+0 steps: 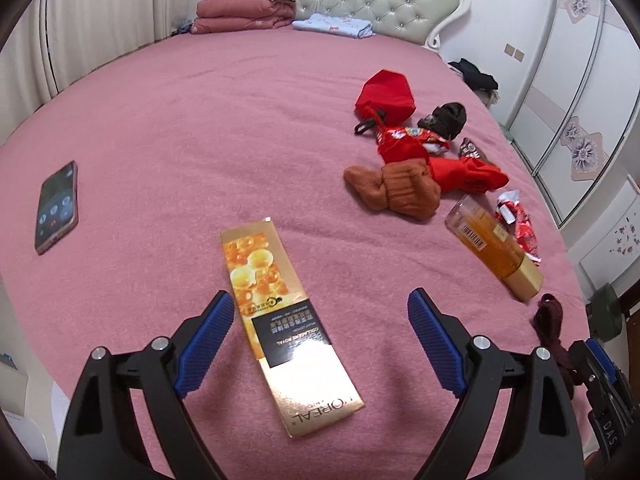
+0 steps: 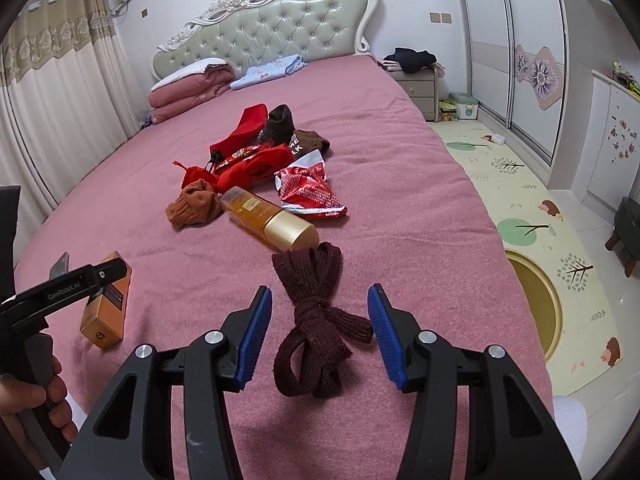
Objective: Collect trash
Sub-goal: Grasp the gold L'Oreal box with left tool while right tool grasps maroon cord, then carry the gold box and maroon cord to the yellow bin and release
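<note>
A gold L'Oreal carton (image 1: 280,332) lies flat on the pink bed, between the open blue-padded fingers of my left gripper (image 1: 321,308); it also shows in the right wrist view (image 2: 106,300). My right gripper (image 2: 320,300) is open around a knotted dark maroon strap (image 2: 316,320) near the bed's front edge. An amber bottle with a gold cap (image 2: 268,220) lies just beyond, beside a crumpled red-and-white wrapper (image 2: 308,192). Red wrappers and red cloth pieces (image 2: 244,160) lie farther back.
Brown and dark socks (image 2: 192,204) lie among the pile. A phone (image 1: 56,208) lies at the left of the bed. Folded quilts (image 2: 188,88) sit by the headboard. A gold-rimmed bin (image 2: 536,300) stands on the floor mat to the right of the bed.
</note>
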`<state>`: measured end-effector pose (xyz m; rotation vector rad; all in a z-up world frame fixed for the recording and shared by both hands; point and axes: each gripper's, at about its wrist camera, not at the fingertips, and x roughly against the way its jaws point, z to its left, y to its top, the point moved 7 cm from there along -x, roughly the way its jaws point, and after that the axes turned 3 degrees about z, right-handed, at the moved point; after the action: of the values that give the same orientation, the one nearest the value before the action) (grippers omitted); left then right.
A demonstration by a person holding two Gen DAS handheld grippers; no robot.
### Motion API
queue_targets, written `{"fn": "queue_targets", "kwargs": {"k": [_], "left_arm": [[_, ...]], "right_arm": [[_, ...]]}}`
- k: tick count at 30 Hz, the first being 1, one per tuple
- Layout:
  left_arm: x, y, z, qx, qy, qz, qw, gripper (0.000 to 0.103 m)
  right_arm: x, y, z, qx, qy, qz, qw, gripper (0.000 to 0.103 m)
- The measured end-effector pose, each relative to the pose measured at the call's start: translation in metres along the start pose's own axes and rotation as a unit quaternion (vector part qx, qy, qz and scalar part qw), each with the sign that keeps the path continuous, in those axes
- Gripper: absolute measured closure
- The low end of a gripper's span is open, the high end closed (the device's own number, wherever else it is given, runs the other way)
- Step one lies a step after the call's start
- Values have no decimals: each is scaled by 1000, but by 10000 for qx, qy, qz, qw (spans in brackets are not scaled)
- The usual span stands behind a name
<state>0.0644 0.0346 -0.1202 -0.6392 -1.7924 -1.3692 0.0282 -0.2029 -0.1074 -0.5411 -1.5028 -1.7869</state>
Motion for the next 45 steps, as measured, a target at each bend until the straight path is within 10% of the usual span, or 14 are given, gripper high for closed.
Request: {"fn": "queue_targets", "kwargs": {"k": [6,15,32,45], "left_arm": [[-22,-10,1,117,-70,336,9993,19],[-32,-12,-13,-66,-124,497,9987,63],[-4,-15,-89,-654,-1269,444,9888,64],[4,-29,-211,-1678,-2081,653,9614,64]], "right_arm": [[-5,-5,0,29,-29,69,10000,53],[-16,-10,-3,11,-2,307,9995,74],[7,7,-14,-122,259,90,9995,97],[36,31,-93,-831,-253,-342,9956,97]]}}
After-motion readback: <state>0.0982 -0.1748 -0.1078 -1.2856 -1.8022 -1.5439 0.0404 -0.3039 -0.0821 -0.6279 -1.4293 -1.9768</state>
